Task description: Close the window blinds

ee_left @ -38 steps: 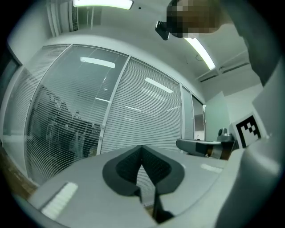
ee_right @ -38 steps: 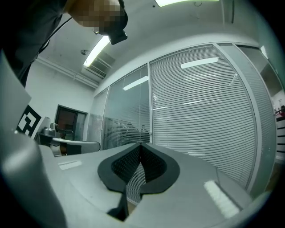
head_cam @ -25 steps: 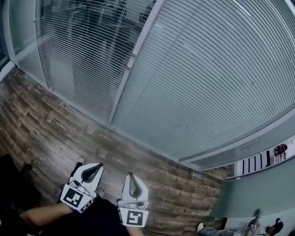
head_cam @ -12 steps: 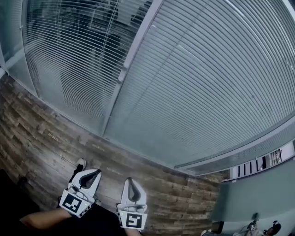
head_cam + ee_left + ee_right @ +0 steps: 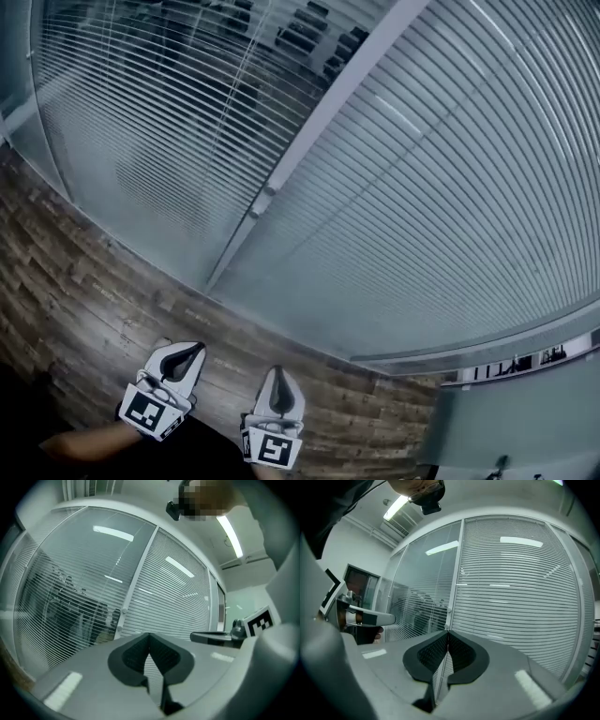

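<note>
You hold both grippers low over the wood floor [image 5: 84, 281], level and side by side. The left gripper [image 5: 190, 351] has its fingers pressed together on nothing; so does the right gripper [image 5: 278, 375]. Beyond them the blinds fill the wall: the left blind [image 5: 141, 131] has open slats showing a room behind, the right blind [image 5: 459, 187] is turned flat, and a post [image 5: 323, 117] stands between them.

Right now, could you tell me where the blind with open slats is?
In the head view the open-slat blind fills the upper left, left of the window post; the closed blind lies right of it.
</note>
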`<state>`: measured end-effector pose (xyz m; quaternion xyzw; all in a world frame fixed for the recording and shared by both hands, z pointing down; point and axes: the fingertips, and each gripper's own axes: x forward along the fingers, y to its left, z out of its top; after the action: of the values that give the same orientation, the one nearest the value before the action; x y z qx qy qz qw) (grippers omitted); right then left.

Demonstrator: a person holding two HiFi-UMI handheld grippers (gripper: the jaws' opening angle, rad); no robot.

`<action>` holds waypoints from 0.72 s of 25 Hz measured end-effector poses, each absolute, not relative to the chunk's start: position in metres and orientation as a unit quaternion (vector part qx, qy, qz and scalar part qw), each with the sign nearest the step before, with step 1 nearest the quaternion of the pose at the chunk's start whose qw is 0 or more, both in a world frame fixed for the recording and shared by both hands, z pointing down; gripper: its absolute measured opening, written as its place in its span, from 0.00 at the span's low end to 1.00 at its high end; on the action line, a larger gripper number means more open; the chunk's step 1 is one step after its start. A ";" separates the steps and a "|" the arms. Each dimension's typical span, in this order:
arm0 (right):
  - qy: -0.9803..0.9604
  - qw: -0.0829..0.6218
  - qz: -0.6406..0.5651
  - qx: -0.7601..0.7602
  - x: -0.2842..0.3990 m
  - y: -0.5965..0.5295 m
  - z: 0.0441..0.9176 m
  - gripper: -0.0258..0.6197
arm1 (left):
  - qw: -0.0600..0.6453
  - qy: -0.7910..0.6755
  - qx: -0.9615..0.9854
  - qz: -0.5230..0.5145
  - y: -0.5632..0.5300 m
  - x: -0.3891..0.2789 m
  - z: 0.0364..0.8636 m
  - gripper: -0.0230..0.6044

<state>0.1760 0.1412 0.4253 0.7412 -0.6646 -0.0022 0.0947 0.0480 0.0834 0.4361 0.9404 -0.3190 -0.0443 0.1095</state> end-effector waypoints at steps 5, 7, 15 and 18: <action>-0.664 0.089 0.003 0.743 0.164 0.093 0.417 0.07 | 0.097 -0.311 0.944 -0.044 0.038 0.039 0.428 0.04; -0.662 0.087 -0.004 0.744 0.160 0.076 0.414 0.07 | 0.094 -0.304 0.947 -0.045 0.027 0.036 0.426 0.04; -0.660 0.111 -0.068 0.740 0.143 0.015 0.402 0.09 | 0.098 -0.282 0.954 -0.037 -0.012 0.025 0.423 0.04; -0.665 0.120 -0.069 0.734 0.149 -0.003 0.403 0.09 | 0.095 -0.287 0.952 -0.046 -0.022 0.025 0.417 0.04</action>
<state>0.1487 -0.0034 0.4032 0.7337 -0.6653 -0.0686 0.1197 0.0247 -0.0224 0.4173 0.9522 -0.2867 -0.0459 0.0945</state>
